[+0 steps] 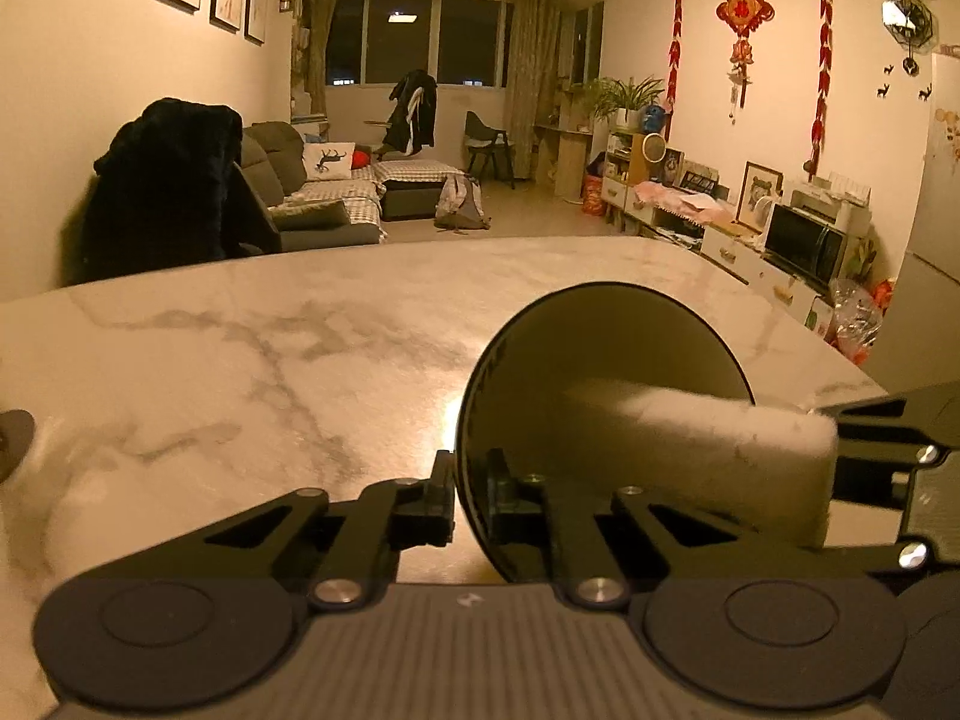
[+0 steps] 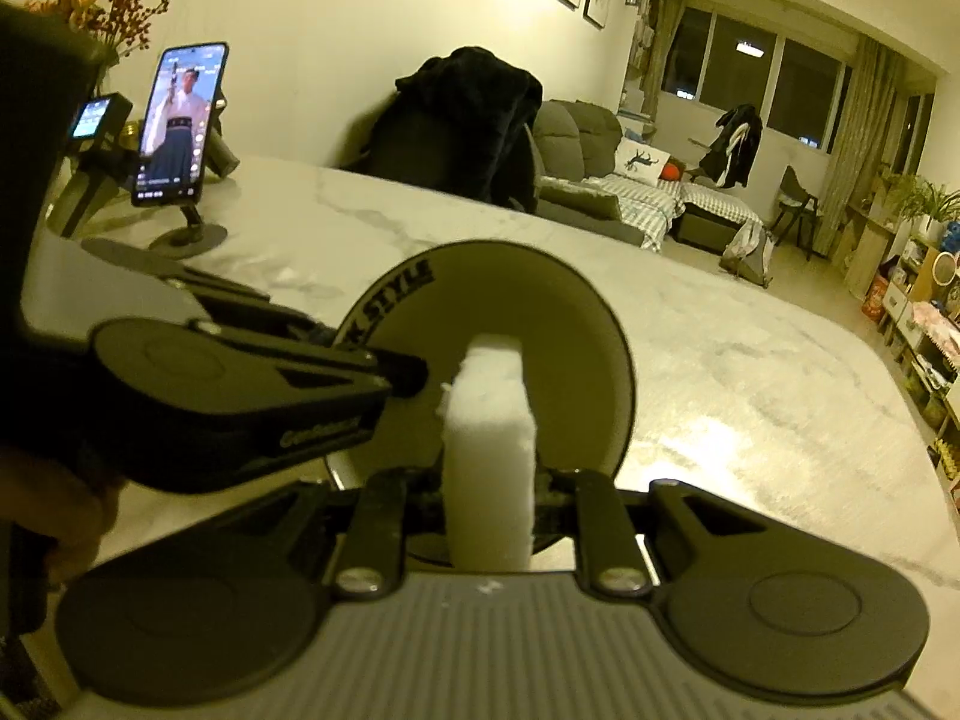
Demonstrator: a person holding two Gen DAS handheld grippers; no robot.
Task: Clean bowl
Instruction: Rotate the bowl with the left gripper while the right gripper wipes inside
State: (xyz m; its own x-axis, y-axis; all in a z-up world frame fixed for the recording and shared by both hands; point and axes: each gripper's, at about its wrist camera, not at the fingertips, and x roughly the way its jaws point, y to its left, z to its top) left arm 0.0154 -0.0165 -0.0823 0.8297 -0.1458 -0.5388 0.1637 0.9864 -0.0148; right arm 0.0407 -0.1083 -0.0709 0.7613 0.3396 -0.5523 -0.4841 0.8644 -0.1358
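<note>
Left tongs clamped on bowl rim, right tongs on sponge, pads hidden.

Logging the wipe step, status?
Left gripper shut on bowl rim, bowl tilted on edge. Right gripper shut on white sponge, sponge inside bowl. Marble table: nothing in the way.

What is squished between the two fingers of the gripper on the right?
A white sponge block, clamped upright in the right gripper, its far end inside the bowl. The right wrist view shows it best.
</note>
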